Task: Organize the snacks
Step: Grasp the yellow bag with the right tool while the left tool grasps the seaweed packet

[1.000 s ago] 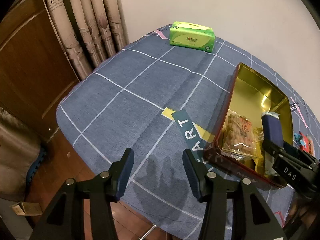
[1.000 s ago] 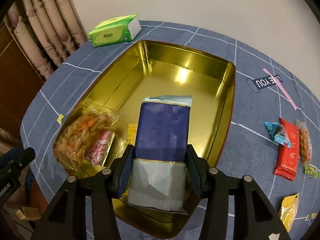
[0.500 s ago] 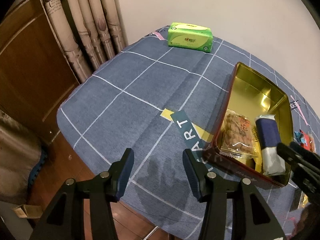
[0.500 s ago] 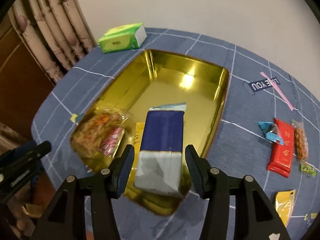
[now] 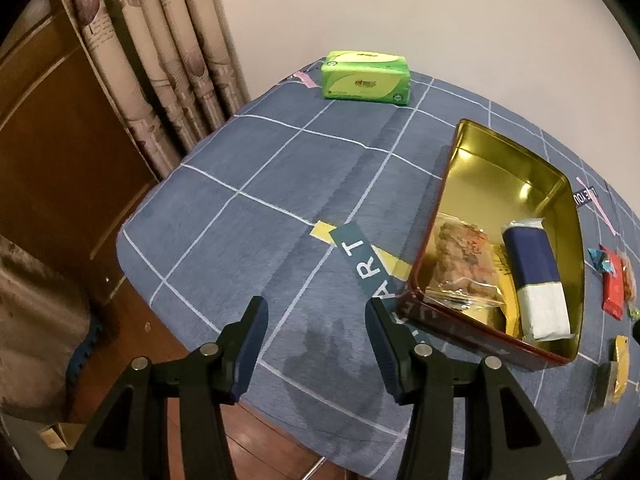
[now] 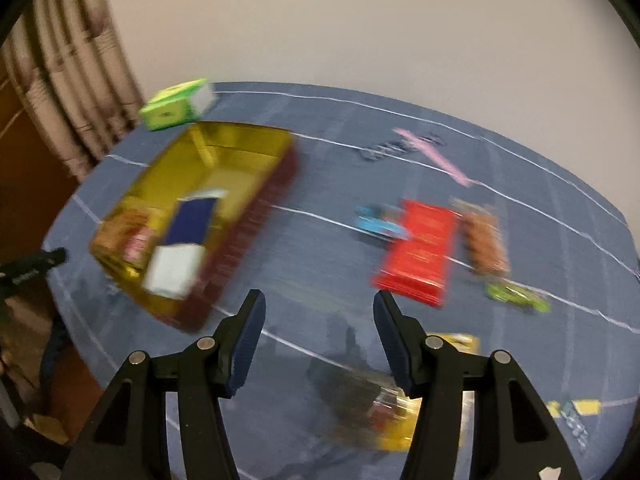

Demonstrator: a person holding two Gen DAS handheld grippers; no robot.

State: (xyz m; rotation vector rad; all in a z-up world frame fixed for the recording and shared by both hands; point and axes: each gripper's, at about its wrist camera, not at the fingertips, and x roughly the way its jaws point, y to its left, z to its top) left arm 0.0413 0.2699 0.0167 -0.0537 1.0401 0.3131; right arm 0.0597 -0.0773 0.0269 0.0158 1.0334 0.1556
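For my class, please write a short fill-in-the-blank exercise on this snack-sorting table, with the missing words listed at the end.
1. The gold metal tin rests on a ____ checked tablecloth.
2. The navy-and-white snack packet lies ____ the tin.
3. The long red snack packet lies ____ the tin, on the cloth.
4. The box of tissues near the curtain is ____.

Missing words: blue; inside; outside; green

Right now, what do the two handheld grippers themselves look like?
Both match: the left gripper and right gripper have black, angular, triangulated finger arms joined by silver round pivot pins, ending in dark blue ribbed pads. No cables, hands or sleeves show.
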